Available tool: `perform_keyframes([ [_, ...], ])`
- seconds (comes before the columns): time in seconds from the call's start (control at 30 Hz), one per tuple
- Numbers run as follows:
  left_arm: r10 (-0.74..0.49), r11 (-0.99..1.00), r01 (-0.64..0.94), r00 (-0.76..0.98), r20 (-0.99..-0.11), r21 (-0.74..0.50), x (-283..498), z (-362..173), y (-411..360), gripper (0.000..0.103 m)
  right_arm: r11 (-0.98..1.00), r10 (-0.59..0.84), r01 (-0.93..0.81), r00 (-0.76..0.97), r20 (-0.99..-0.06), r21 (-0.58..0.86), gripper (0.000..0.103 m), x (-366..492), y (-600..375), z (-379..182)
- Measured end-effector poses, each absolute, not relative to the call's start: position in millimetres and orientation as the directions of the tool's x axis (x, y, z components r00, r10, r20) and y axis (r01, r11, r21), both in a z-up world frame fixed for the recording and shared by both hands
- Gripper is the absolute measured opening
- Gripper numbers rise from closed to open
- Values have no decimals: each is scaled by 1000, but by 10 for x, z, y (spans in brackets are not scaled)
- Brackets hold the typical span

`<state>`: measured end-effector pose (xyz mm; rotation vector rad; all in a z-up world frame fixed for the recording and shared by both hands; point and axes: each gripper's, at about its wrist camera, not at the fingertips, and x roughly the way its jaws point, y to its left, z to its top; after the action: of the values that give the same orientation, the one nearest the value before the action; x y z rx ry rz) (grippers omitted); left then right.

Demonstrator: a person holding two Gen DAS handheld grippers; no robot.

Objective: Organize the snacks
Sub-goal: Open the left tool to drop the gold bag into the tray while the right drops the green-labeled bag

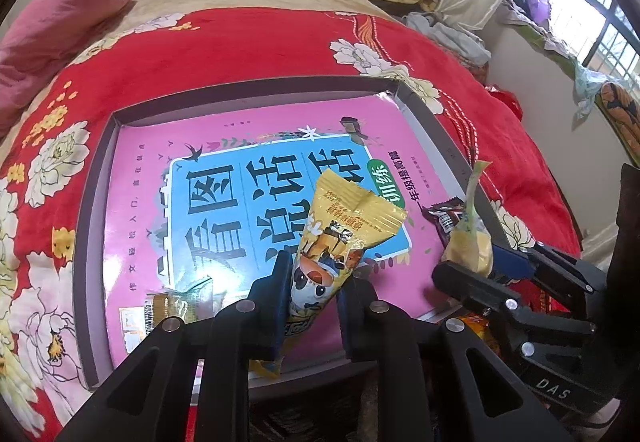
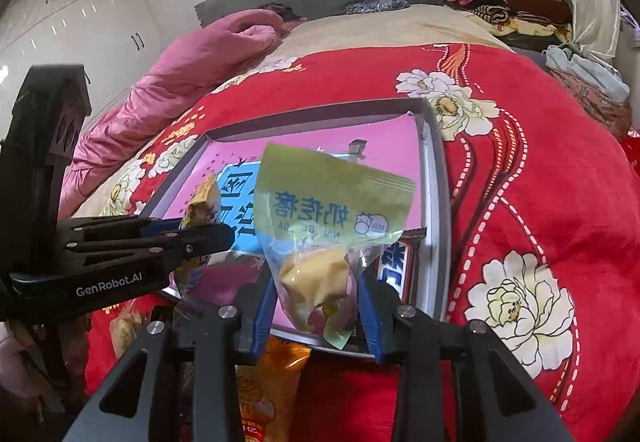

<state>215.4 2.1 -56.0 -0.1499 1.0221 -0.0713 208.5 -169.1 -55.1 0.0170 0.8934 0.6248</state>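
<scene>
Left gripper (image 1: 314, 294) pinching yellow snack (image 1: 344, 238) | right gripper (image 2: 316, 306) pinching green packet (image 2: 324, 226) | above box rim (image 1: 92, 201)

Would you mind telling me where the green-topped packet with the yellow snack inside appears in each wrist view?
Left wrist view: the green-topped packet is at the right, seen edge-on, shut in the right gripper.
Right wrist view: it fills the centre, clamped between the blue pads.
Shared landmark: the pink book lying in the grey tray.
</scene>
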Motion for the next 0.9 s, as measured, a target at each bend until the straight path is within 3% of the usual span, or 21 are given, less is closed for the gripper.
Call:
perform_keyframes([
  [0.4,-146,983,-19,526,-838,-184,2133,-515,41,27,834,499,-493,479,-722,250,44,2062,-1689,-533],
  [0.57,-138,984,-21,526,-839,-175,2110,-501,40,43,839,493,-485,488,-720,246,47,2072,-1708,-524],
  [0.9,-127,984,-34,554,-823,-175,1980,-378,105,56,843,488,-483,502,-714,237,50,2064,-1730,-502],
])
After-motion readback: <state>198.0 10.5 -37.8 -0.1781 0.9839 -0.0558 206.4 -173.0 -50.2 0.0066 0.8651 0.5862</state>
